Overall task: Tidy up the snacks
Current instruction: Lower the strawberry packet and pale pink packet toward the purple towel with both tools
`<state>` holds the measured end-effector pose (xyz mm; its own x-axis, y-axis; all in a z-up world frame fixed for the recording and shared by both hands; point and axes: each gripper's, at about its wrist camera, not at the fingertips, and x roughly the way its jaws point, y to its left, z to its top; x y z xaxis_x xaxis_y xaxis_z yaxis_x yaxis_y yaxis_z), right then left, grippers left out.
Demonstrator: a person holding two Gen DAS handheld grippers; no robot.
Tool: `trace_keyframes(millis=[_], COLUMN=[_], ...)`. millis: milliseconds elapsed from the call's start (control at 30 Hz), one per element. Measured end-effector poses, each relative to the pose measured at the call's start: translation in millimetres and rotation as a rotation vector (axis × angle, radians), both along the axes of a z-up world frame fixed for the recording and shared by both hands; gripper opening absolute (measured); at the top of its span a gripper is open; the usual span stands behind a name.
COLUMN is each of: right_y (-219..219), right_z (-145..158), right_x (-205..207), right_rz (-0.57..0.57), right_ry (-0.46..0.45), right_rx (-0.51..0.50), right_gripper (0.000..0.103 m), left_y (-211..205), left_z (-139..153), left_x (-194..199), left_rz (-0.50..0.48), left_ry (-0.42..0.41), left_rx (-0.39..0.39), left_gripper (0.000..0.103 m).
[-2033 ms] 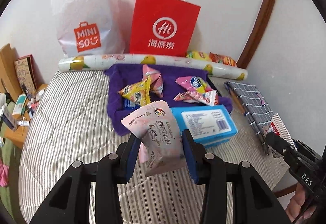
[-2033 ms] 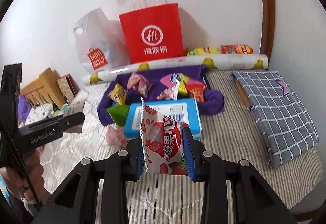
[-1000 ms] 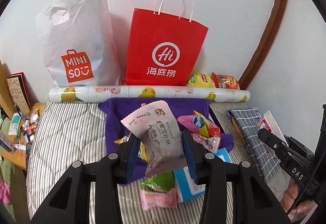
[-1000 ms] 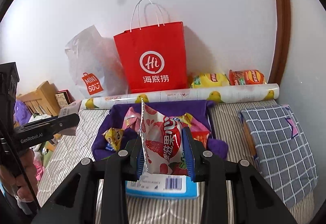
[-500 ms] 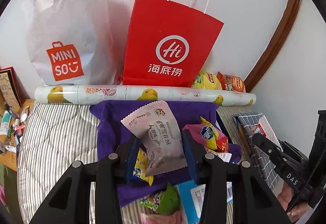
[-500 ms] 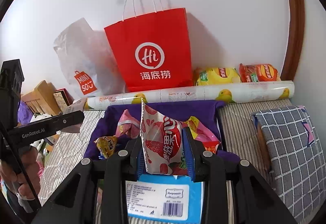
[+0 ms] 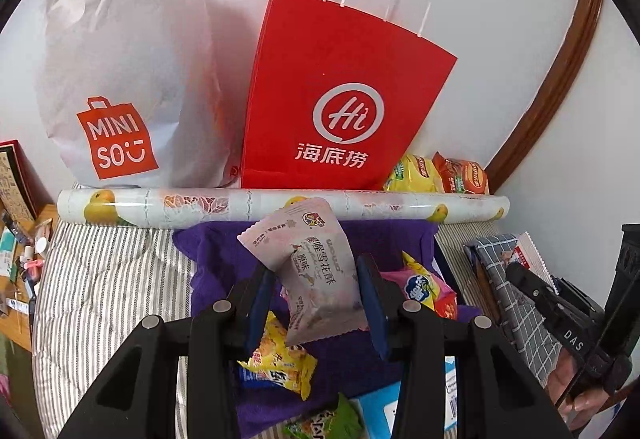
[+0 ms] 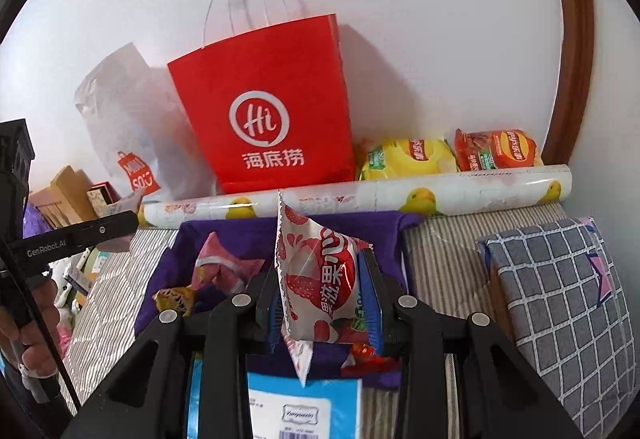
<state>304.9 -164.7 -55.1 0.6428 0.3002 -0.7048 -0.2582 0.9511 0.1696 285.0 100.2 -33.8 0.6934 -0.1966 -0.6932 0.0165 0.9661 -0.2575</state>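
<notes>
Both claws moved closer to the wall since earlier, red Hi paper bag (image 7: 344, 95) upright against wall (white Minisoo bag (image 7: 120, 79) beside it), purple cloth (image 8: 248, 235) on striped bed holding loose snacks, left claw (image 7: 316, 299) clamped on pale pink snack packet (image 7: 316, 271), right claw (image 8: 324, 299) clamped on red-white jelly packet (image 8: 320, 279).

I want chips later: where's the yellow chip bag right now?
In the right wrist view, the yellow chip bag sits against the wall behind the duck-print roll, between the red paper bag and the orange chip bag.
</notes>
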Motion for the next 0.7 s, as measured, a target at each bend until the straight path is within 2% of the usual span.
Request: trace_keyframes(millis=[233, 500, 700], right_y=[-6, -10, -5], right_z=[-12, -40, -55], right_x=[19, 36, 38], right_rz=[-0.006, -0.007, -0.008], right_ry=[0.015, 0.061, 0.064], right_rx=[-0.001, -0.013, -0.103], right_gripper=[0.033, 0.034, 0.034], left_y=[9, 14, 12], left_z=[-9, -28, -43], left_x=[14, 29, 37], left_rz=[0.022, 0.038, 0.024], left_ry=[0.021, 0.067, 0.098], left_rx=[0.017, 0.017, 0.011], left_gripper=[0.04, 0.04, 0.04])
